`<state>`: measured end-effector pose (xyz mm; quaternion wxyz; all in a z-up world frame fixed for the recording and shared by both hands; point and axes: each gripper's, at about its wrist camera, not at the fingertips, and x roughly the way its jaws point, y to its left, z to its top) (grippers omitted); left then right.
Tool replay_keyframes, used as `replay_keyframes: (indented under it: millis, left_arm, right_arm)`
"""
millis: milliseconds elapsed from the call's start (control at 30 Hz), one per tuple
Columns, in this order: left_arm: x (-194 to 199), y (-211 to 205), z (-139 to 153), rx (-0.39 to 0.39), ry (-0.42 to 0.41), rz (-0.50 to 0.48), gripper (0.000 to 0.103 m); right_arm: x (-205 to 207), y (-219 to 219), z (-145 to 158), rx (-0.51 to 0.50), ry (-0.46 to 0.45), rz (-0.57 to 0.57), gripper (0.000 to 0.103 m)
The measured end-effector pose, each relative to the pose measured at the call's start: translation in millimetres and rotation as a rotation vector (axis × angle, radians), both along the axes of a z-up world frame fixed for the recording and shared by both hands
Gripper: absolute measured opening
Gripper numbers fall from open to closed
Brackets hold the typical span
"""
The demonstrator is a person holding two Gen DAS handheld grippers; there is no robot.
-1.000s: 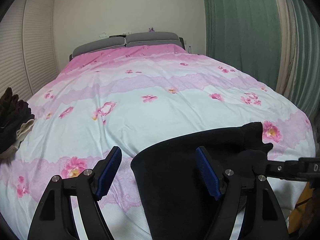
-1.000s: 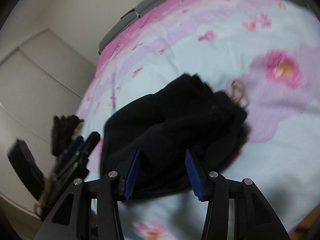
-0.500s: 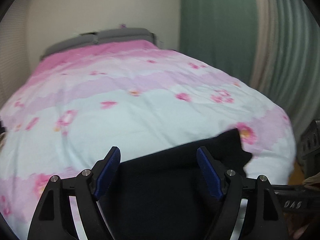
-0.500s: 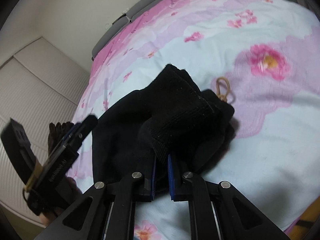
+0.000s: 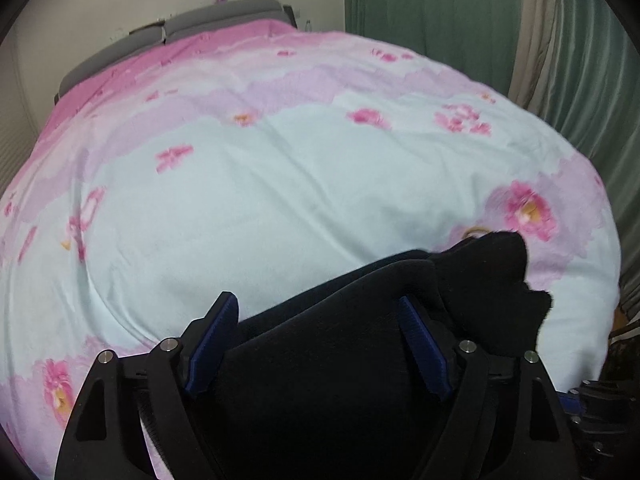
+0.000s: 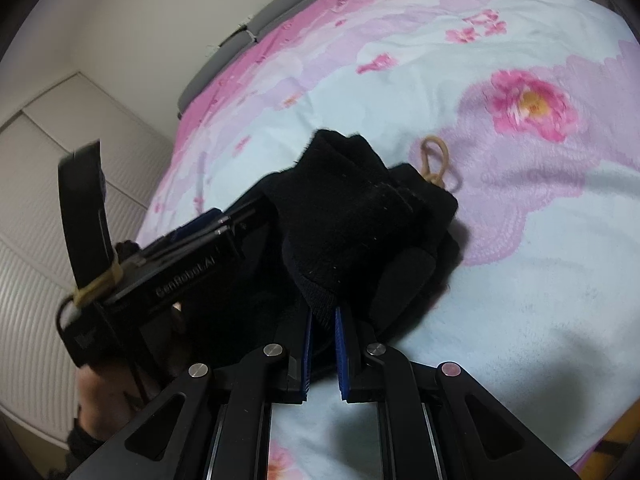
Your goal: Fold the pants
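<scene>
The black pants [image 5: 328,360] lie bunched near the foot of the bed, on the floral quilt [image 5: 280,184]. My left gripper [image 5: 320,344] is open, its blue pads wide apart over the flat black cloth. In the right wrist view my right gripper [image 6: 323,344] is shut on a thick fold of the pants [image 6: 360,216], its pads pinching the cloth edge. The left gripper [image 6: 224,222] shows there from the side, low over the pants' left part.
A tan rubber band [image 6: 434,160] lies on the quilt just beyond the pants. Green curtains [image 5: 460,12] hang at the right. A grey headboard [image 5: 208,16] stands at the far end. White closet doors [image 6: 52,184] are at the left.
My right gripper has closed on the bunched fold of the pants. My left gripper stayed open and moved right and forward over the black cloth.
</scene>
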<state>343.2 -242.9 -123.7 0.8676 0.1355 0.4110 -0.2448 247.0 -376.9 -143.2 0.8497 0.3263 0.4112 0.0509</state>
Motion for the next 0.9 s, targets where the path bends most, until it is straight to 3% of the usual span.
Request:
replay_keyframes:
  millis: [233,300,333,400,600,767,900]
  left_arm:
    - [-15.0,5.1,16.6,-0.018,-0.037,-0.016,0.084]
    - [-22.5,11.2,24.4,-0.017,-0.055,-0.022,0.084]
    - [-28.0,16.2,28.2,-0.015,-0.069,-0.025,0.084]
    - [-37.8,27.9,33.7,-0.014,-0.094,-0.018,0.084]
    - [-63.4,70.9,36.5,-0.032,-0.162,0.099,0.084]
    - [-74.3,96.3,29.8,-0.134,-0.157,0.166,0.084]
    - [-66.6,93.9,13.9,-0.11,-0.09,0.163,0.086]
  right_arm:
    - [2.8,0.6,-3.1,-0.016,-0.008,0.004,0.014]
    - [-1.5,-0.7,1.0,0.001,-0.023,0.001,0.025]
    - [-4.3,-1.5,4.1,0.001,-0.026,-0.011,0.039]
    - [-10.9,-2.9,12.6,-0.031,-0.039,-0.048,0.049]
    - [-29.2,-3.0,44.3,-0.191,-0.131,-0.1,0.049]
    - [-16.6,21.3,65.5,-0.315,-0.234,-0.022,0.048]
    - [8.3,45.4,61.6,-0.377,-0.247,0.083,0.048]
